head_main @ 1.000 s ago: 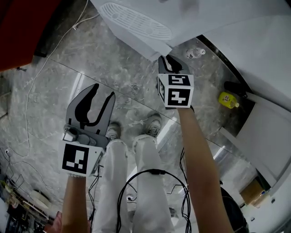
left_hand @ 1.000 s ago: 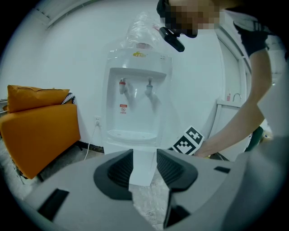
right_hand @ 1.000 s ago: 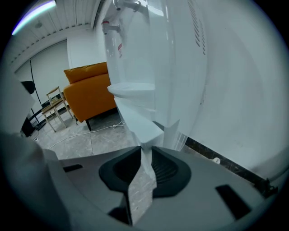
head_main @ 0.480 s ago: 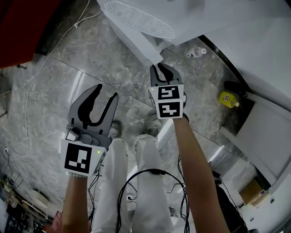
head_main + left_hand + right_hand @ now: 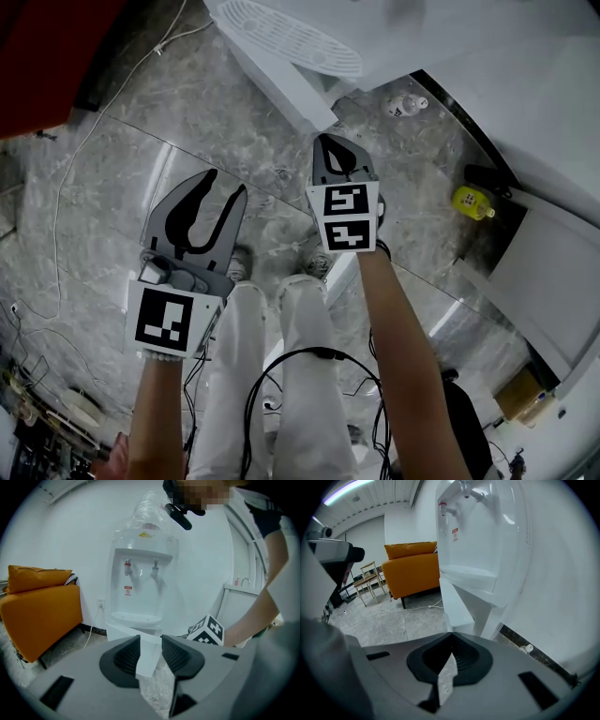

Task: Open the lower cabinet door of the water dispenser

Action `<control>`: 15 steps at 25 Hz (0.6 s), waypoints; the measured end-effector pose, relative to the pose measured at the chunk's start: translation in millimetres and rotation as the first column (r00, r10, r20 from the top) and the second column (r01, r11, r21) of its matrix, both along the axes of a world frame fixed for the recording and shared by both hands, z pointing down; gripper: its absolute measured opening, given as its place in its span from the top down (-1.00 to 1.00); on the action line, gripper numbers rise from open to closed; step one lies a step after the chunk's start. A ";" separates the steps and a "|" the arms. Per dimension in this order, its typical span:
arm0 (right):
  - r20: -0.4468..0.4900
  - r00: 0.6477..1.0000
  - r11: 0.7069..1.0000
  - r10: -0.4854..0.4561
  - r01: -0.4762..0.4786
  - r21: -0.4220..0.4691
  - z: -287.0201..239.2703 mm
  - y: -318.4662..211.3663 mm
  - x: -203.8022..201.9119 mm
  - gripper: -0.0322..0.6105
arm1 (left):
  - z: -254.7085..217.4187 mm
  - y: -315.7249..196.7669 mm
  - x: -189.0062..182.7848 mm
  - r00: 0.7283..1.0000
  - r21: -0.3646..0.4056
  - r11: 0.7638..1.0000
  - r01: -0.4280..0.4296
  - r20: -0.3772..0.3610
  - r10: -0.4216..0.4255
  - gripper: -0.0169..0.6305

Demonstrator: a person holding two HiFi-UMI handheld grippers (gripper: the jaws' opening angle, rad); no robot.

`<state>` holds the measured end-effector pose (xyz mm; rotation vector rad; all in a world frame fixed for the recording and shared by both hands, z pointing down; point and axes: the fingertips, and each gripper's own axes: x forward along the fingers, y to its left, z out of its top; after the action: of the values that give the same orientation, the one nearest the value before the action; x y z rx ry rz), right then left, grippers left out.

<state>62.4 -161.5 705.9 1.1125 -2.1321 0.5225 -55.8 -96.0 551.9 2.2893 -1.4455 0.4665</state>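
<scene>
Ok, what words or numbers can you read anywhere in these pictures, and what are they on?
Nothing can be read clearly.
Bottle, yellow mark: too blurred to read.
Water dispenser, red and white sticker: too small to read.
Marker cubes: only black and white squares, no words or numbers.

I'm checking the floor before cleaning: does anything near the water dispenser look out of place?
A small pale bottle and a yellow object lie loose on the floor beside the water dispenser, whose lower cabinet door stands swung open.
</scene>
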 end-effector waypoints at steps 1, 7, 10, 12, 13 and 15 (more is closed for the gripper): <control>0.009 1.000 1.000 0.002 -0.002 -0.004 -4.4 3.4 -0.5 0.89 | -0.1 -1.0 1.0 1.000 -0.002 1.000 0.003 -0.001 -0.003 0.49; 0.070 0.997 0.998 0.042 -0.039 -0.041 -35.7 33.6 13.6 0.89 | 2.8 -9.9 17.8 0.998 -0.030 0.999 0.042 -0.037 -0.043 0.49; 0.094 0.995 0.999 0.038 -0.036 -0.021 -56.6 43.3 25.5 0.89 | 7.0 -16.6 35.0 0.997 -0.043 0.998 0.040 -0.057 -0.043 0.47; 0.103 0.994 0.999 0.040 -0.040 -0.002 -68.8 45.8 36.7 0.89 | 12.3 -21.4 46.4 0.997 -0.053 0.998 0.037 -0.067 -0.040 0.44; 0.108 0.993 0.999 0.041 -0.042 0.008 -74.9 46.3 41.9 0.89 | 15.5 -23.6 51.8 0.996 -0.058 0.998 0.038 -0.073 -0.042 0.43; 0.117 0.992 0.999 0.040 -0.044 0.030 -86.6 47.1 51.9 0.89 | 22.6 -27.7 61.6 0.996 -0.069 0.997 0.046 -0.078 -0.051 0.41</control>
<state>114.3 -114.4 619.3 1.1725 -2.2281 0.5866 5.8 -123.7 574.5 2.1898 -1.4223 0.3987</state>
